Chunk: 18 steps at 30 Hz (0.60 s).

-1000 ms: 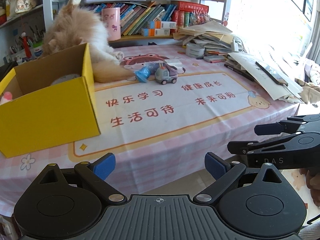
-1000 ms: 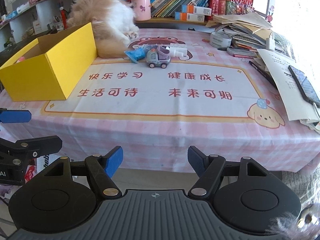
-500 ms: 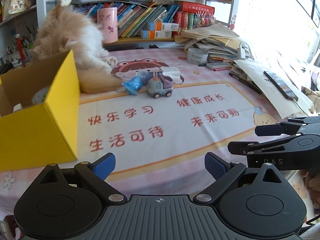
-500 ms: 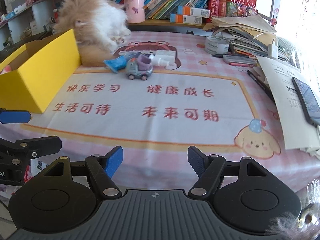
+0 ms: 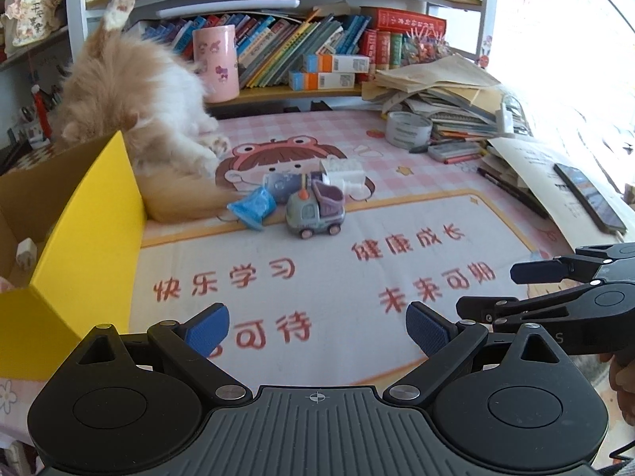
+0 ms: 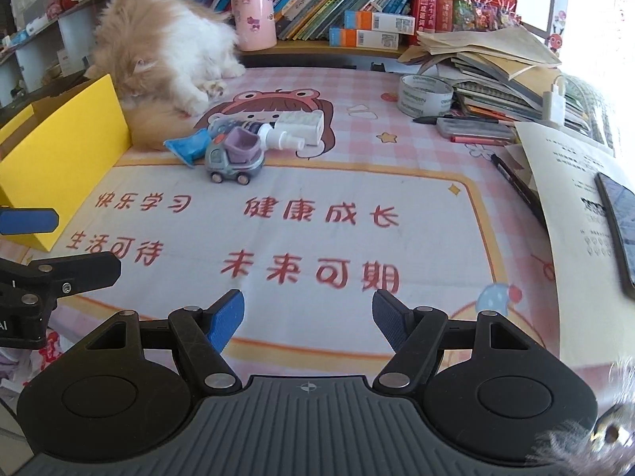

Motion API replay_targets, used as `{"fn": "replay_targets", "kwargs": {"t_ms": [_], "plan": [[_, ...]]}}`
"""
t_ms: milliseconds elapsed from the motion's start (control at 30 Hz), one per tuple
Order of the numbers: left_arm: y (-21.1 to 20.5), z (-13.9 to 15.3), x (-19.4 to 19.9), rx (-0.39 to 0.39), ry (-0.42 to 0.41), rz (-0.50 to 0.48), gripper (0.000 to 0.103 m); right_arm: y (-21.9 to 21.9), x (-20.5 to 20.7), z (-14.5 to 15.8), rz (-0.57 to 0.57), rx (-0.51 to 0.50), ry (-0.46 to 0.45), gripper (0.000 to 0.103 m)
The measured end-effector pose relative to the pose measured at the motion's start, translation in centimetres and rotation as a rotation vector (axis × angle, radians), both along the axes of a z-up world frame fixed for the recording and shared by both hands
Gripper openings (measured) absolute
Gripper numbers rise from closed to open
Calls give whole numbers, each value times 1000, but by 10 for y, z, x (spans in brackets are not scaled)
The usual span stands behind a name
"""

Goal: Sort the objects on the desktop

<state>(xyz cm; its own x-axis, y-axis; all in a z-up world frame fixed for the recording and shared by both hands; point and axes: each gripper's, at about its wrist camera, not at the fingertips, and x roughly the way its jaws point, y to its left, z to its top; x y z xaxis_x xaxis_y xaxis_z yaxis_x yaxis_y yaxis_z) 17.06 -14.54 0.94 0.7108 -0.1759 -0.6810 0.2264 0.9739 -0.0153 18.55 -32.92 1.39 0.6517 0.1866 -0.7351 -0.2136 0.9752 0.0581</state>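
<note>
Pink checked tablecloth (image 6: 416, 166) lies under our two grippers; left gripper (image 5: 317, 329) and right gripper (image 6: 307, 317) both gape, holding nothing; toy truck (image 6: 234, 154) sits mid-table, beside yellow box (image 6: 63, 158).

Fluffy cat (image 5: 139, 107) (orange-white) beside pink cup (image 5: 216, 63)

Desk mat (image 6: 436, 206) reading 快乐学习, 健康成长, 生活可待, 未来可期

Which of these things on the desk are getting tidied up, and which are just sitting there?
Getting tidied:
toy truck
blue packet
white spray bottle
yellow box, where they probably go

Just sitting there:
cat
pink cup
tape roll
book pile
phone
</note>
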Motion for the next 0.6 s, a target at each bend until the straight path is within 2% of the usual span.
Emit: {"fn": "replay_targets", "kwargs": {"t_ms": [600], "plan": [[-20,-5,75,4,-26,105,94,-19,77,-1,87,30,-45,69]]}}
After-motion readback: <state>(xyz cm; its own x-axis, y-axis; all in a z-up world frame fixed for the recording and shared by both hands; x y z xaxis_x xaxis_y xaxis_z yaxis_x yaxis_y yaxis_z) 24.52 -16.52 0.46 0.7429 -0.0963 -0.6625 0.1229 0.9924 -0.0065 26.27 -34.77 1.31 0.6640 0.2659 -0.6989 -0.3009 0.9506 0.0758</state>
